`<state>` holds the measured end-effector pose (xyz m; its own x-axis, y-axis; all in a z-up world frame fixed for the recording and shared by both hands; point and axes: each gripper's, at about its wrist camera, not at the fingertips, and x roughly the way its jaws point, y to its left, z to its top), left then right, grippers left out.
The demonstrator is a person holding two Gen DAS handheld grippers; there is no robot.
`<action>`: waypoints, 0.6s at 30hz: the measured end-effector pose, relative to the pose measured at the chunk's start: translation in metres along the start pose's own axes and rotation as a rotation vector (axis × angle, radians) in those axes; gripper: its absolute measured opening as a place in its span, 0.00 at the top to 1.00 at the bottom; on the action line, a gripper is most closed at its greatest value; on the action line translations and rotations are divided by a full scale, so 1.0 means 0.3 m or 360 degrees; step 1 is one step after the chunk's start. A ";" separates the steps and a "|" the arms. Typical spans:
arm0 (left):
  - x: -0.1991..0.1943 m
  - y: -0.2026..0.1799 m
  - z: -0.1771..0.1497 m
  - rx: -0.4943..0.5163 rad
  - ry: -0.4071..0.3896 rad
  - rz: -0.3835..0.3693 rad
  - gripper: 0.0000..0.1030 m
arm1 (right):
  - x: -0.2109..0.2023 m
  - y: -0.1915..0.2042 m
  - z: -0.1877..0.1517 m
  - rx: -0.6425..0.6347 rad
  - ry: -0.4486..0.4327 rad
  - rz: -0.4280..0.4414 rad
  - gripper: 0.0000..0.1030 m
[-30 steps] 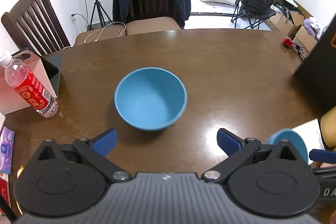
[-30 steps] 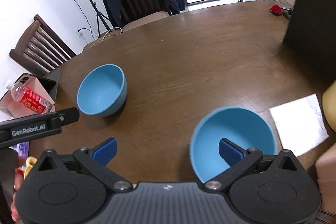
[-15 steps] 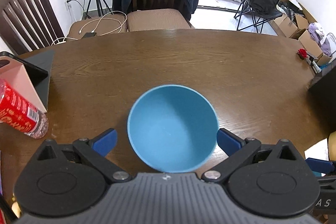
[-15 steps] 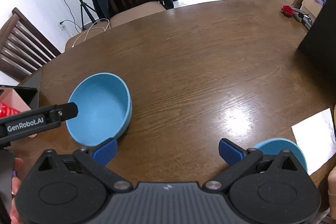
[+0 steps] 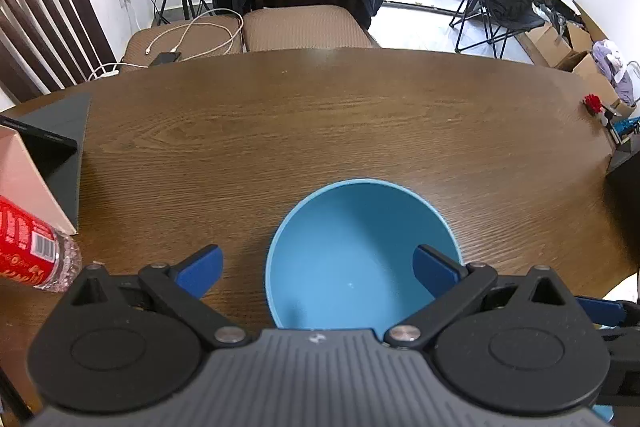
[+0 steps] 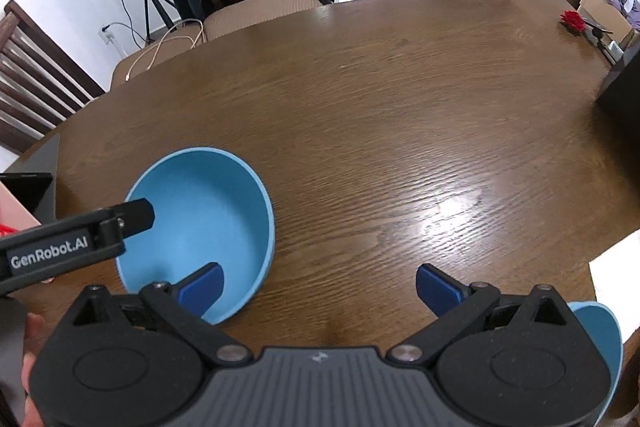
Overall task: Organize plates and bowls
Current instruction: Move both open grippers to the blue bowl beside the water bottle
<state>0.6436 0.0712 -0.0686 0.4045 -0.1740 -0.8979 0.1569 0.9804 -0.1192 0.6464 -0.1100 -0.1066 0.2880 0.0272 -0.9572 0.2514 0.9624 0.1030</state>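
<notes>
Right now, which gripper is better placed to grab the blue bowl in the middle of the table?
Left gripper: its open jaws already straddle the blue bowl's left rim.

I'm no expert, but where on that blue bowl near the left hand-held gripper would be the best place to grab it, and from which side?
Probably by the rim. The blue bowl sits upright and open on the wooden table, its round body too wide and smooth to squeeze. The left hand-held gripper is open, with one finger over the bowl's inside; coming down from above, on the near side, one finger inside and one outside could pinch the thin wall.
</notes>
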 end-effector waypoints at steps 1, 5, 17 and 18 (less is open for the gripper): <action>0.007 0.001 0.000 0.0006 0.0000 0.0003 0.00 | 0.013 0.004 0.000 0.0000 0.0008 0.0000 0.07; 0.041 0.007 0.005 0.0012 0.0012 0.0022 0.04 | 0.063 0.021 -0.004 -0.0003 0.0033 0.0006 0.17; 0.106 0.025 0.011 -0.0029 0.0053 0.0014 0.38 | 0.136 0.074 0.019 -0.0020 0.0029 0.0040 0.57; 0.110 0.025 0.010 -0.0031 0.0054 0.0010 0.41 | 0.142 0.078 0.020 -0.0017 0.0034 0.0050 0.61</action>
<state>0.6608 0.0724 -0.0978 0.3743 -0.1648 -0.9125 0.1368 0.9831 -0.1215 0.6700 -0.0878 -0.1433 0.2758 0.0632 -0.9591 0.2326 0.9638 0.1304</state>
